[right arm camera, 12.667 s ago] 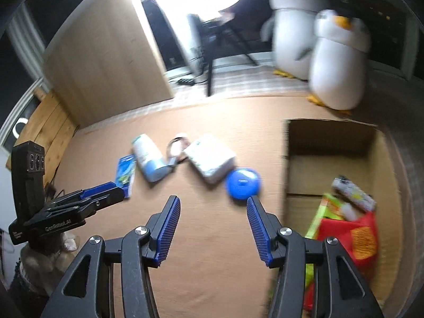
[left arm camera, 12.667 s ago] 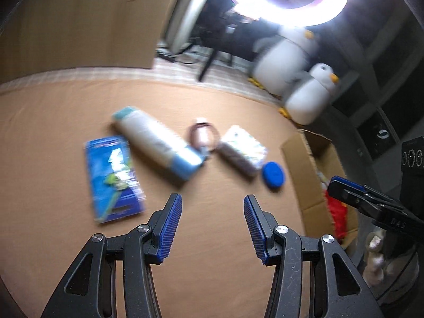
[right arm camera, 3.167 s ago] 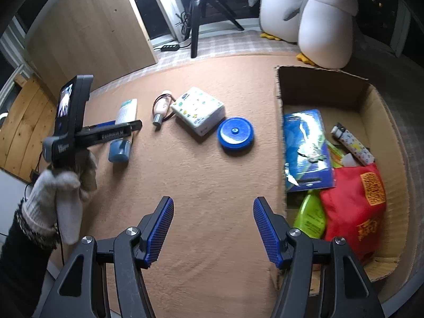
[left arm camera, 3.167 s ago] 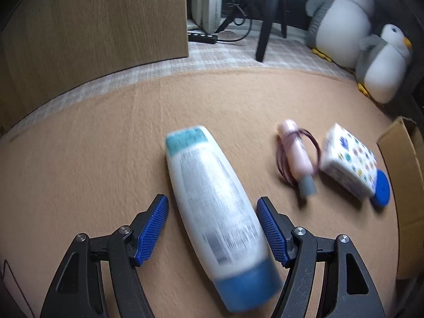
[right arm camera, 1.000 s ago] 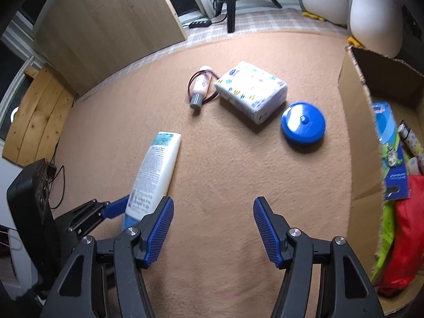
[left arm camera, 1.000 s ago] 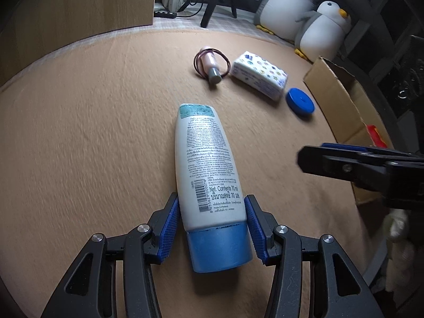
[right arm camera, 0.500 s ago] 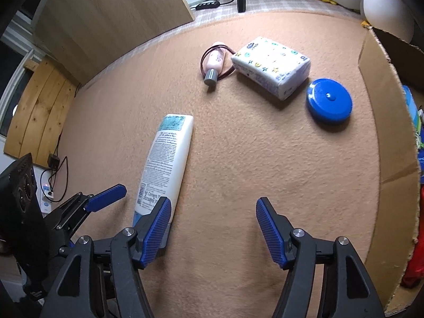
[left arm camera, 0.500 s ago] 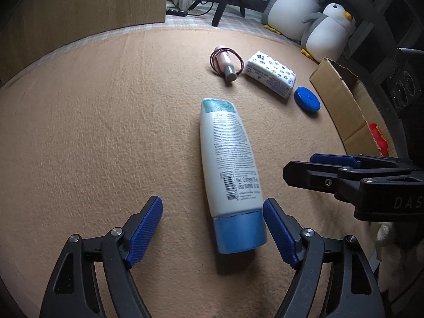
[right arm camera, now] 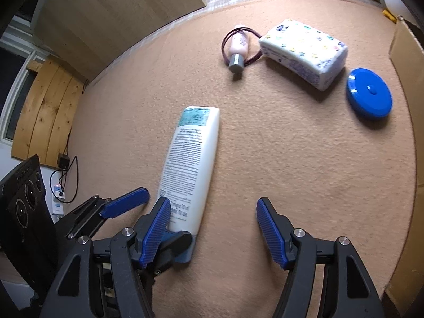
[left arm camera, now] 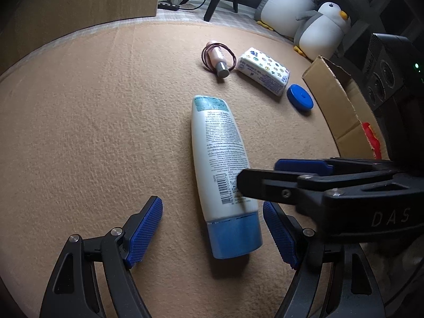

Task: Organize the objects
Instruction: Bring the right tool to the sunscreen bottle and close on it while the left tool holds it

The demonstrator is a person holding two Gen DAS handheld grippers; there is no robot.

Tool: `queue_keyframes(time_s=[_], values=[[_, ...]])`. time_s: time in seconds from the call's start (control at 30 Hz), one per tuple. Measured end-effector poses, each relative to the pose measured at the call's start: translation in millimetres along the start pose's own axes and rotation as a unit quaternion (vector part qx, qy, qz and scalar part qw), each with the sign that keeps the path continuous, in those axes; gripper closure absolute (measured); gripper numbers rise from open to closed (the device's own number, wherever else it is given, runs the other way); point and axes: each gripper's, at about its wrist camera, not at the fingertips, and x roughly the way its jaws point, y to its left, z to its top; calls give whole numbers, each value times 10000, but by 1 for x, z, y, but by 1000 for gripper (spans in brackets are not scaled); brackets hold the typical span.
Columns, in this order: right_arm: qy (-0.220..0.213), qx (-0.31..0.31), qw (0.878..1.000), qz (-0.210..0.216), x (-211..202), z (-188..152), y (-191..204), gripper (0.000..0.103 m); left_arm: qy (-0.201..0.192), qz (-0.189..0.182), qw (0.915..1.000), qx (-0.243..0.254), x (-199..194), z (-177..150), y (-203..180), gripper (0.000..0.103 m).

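One smooth oval bottle (left arm camera: 222,164) on nubbly carpet (left arm camera: 106,132).

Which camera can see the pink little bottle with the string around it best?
The right wrist view shows the pink little bottle best: it looks bigger and sharper there, with its grey cap and the dark loop around it clear. The left wrist view shows the same bottle farther off and smaller, beside the patterned pack.

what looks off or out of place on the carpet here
Nothing is spilled or damaged. The white lotion tube with a blue cap lies flat between the open fingers of the left gripper, ungripped. A dark hair tie is looped around the small pink bottle, the only oddity.
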Motion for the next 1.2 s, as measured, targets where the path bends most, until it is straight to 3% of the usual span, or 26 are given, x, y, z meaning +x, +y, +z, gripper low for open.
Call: queue_keyframes(time_s=[0.4, 0.53, 0.77, 1.0, 1.2], values=[[70, -166, 9997, 151, 10, 5, 15, 39, -34, -122, 9999, 36, 5, 0, -5, 23], [75, -199, 9996, 158, 11, 5, 17, 40, -34, -174, 9998, 42, 5, 0, -6, 28], [170, -253, 9991, 306, 8, 0, 14, 61, -3, -291, 9996, 58, 6, 0, -9, 42], [91, -404, 9991, 89, 6, -3, 23, 61, -37, -318, 9995, -52, 4, -2, -3, 50], [19, -487, 9988, -12, 6, -3, 30, 62, -49, -315, 9995, -52, 4, -1, -2, 50]])
